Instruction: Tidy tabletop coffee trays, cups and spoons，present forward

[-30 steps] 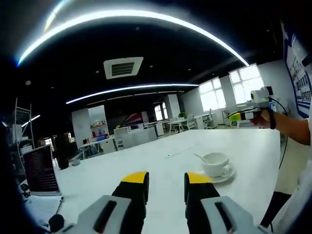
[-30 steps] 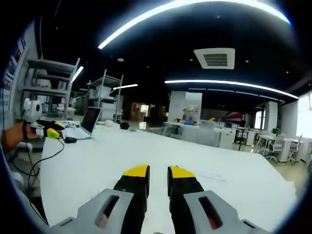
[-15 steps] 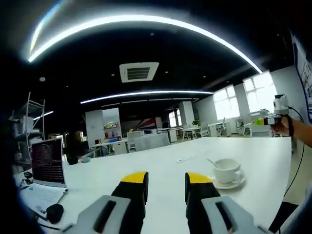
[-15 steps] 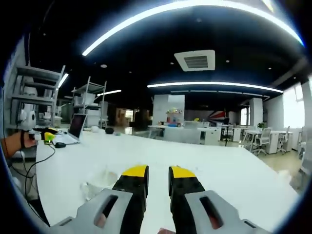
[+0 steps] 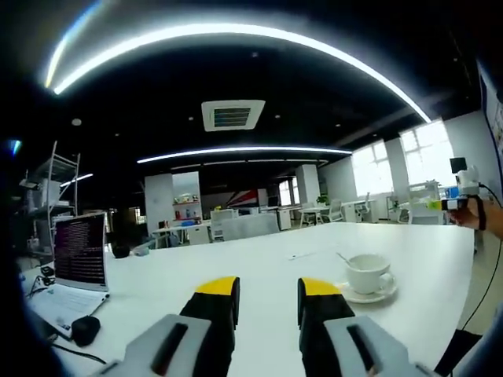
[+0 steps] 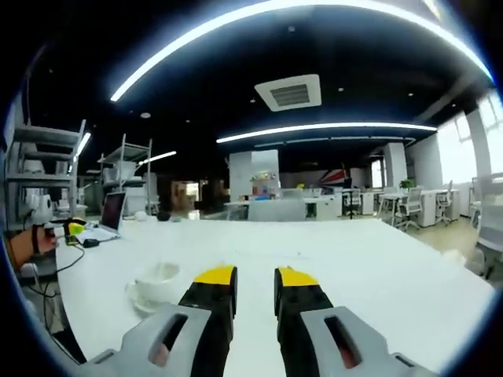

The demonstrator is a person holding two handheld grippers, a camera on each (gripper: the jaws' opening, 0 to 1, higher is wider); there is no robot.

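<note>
Both grippers are hovering released over the white bench [image 5: 236,259], left gripper [image 5: 268,290] and right gripper [image 6: 255,282] each holding nothing. The cup [image 5: 368,273] is sitting on its saucer [image 5: 363,297], a spoon [image 5: 343,258] beside it, laptop [image 5: 78,253] well apart.

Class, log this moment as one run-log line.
left tool: open, empty | right tool: open, empty | cup: on saucer, spoon inside | table
</note>
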